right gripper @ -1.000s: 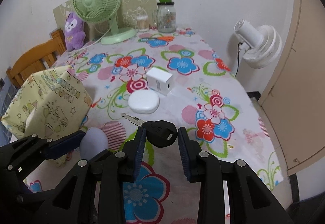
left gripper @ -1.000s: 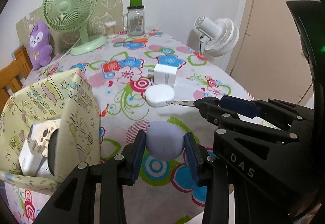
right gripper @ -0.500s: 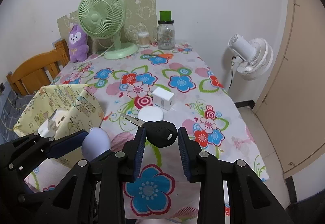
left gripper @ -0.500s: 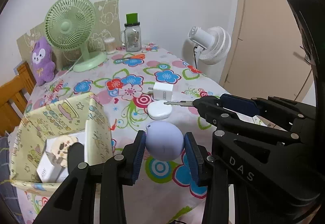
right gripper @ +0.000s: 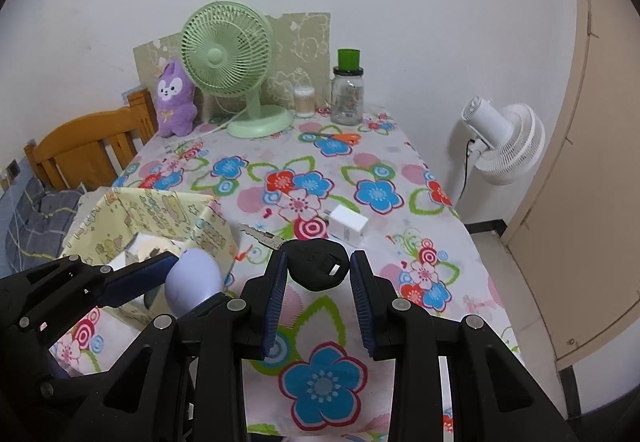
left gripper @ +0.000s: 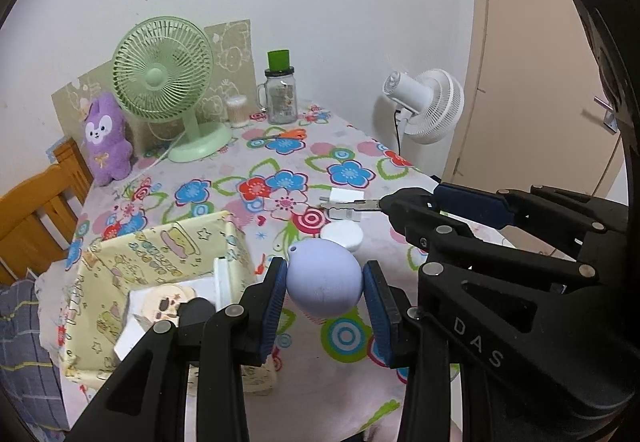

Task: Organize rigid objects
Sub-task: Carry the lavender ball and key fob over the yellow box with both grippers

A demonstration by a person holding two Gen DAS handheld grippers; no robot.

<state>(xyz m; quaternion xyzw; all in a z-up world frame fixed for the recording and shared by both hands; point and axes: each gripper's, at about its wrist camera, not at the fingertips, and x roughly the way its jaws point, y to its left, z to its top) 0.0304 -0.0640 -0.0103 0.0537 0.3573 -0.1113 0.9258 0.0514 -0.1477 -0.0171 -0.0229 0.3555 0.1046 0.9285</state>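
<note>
My left gripper (left gripper: 324, 296) is shut on a lavender egg-shaped object (left gripper: 323, 284), held in the air above the table's front part, right of the yellow fabric box (left gripper: 160, 250). The egg also shows in the right wrist view (right gripper: 194, 278). My right gripper (right gripper: 318, 284) is shut on the black head of a key (right gripper: 316, 264); its metal blade (right gripper: 260, 234) points up-left. The key blade shows in the left wrist view (left gripper: 352, 205). A white charger (right gripper: 348, 229) and a round white case (left gripper: 342, 236) lie on the flowered tablecloth (right gripper: 376, 197).
The yellow box holds a white carton (left gripper: 160, 308) and a dark round item (left gripper: 196, 312). At the back stand a green fan (right gripper: 228, 57), a purple plush (right gripper: 174, 97), a jar with a green lid (right gripper: 347, 93) and a cotton-swab tub (right gripper: 303, 101). A white fan (right gripper: 502, 141) stands right of the table, a wooden chair (right gripper: 86, 149) left.
Both grippers have risen and pulled back from the table, still holding the egg and the key. The box's inside now shows more from above.
</note>
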